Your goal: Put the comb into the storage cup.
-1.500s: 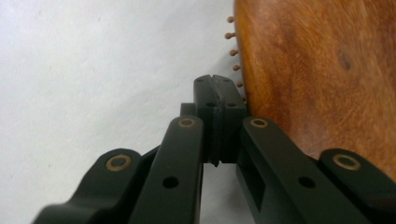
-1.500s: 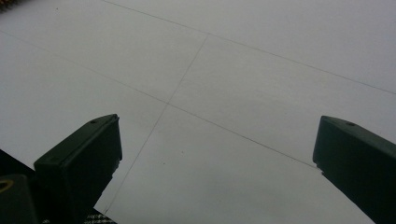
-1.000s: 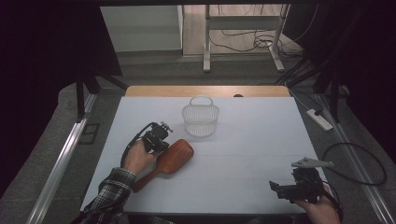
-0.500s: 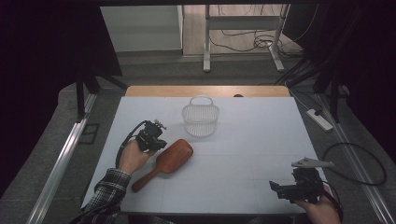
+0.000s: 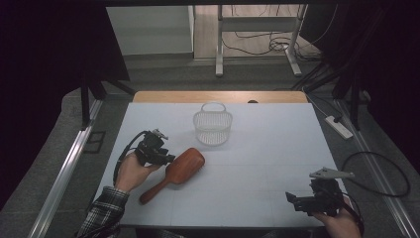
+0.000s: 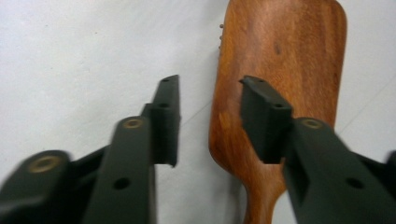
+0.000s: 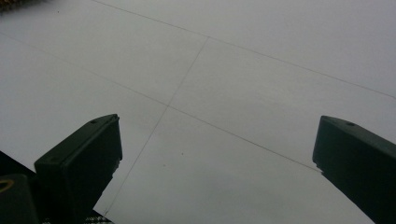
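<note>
A wooden hairbrush [image 5: 184,162] lies back-up on the white table [image 5: 277,148], handle toward the near left. My left gripper [image 5: 167,158] hovers at the brush head's left edge. In the left gripper view my left gripper [image 6: 210,121] is open; the hairbrush [image 6: 280,51] edge sits in the gap, the right jaw over the wood, the left jaw over bare table. My right gripper [image 5: 296,202] stands near the front right corner. In the right gripper view my right gripper [image 7: 217,154] is wide open above bare table with nothing between its jaws.
A small white wire basket [image 5: 213,128] with a handle stands upright at the table's far middle, just beyond the brush. A wooden strip [image 5: 218,96] runs along the far edge. Cables and a power strip [image 5: 338,126] lie on the floor to the right.
My left hand and gripper have drawn slightly left, off the brush handle, which now shows in full. The brush stays on the table. The right gripper has not moved.
</note>
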`<state>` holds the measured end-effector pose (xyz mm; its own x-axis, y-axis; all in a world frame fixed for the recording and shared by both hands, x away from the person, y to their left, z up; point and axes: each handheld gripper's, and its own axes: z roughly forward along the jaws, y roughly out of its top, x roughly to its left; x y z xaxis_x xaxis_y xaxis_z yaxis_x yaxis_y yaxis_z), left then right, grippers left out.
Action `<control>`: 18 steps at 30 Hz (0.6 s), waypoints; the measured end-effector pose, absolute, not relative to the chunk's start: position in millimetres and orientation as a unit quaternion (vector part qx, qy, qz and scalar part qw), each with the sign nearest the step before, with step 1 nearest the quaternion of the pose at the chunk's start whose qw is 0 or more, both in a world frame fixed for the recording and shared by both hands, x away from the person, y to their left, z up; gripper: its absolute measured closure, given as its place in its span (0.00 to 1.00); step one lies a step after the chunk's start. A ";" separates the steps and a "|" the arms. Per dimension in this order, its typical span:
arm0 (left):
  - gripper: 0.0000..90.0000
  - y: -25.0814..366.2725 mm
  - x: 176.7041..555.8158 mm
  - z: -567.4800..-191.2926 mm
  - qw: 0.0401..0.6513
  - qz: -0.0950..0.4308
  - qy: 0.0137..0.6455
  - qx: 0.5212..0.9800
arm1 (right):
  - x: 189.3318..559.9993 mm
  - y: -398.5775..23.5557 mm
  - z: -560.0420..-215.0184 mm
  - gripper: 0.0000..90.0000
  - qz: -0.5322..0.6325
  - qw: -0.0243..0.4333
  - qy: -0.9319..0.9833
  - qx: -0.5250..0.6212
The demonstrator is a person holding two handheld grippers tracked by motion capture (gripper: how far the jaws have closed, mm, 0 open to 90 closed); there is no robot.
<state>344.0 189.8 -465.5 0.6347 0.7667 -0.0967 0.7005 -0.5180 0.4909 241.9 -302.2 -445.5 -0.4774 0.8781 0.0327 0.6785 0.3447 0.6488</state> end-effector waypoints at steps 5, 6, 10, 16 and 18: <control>0.48 195.8 336.1 -462.8 0.259 0.072 0.425 0.864 | 241.4 -301.9 -445.3 0.01 0.307 0.165 0.805 0.481; 0.46 197.8 333.5 -461.6 0.263 0.075 0.426 0.862 | 241.2 -302.0 -445.2 0.01 0.309 0.165 0.805 0.479; 0.34 204.0 323.7 -460.4 0.282 0.073 0.435 0.852 | 239.5 -300.9 -444.6 0.00 0.312 0.168 0.809 0.469; 0.17 212.3 312.6 -458.7 0.295 0.070 0.436 0.847 | 237.9 -299.6 -444.2 0.00 0.314 0.174 0.811 0.461; 0.13 215.5 308.5 -457.3 0.299 0.076 0.443 0.842 | 237.9 -299.2 -444.3 0.00 0.312 0.175 0.812 0.461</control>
<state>308.5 215.5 -457.3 0.5968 0.7907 -0.1366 0.7000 -0.4298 0.5703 237.9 -299.2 -444.3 -0.5134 0.8581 0.0041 0.6400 0.3797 0.6679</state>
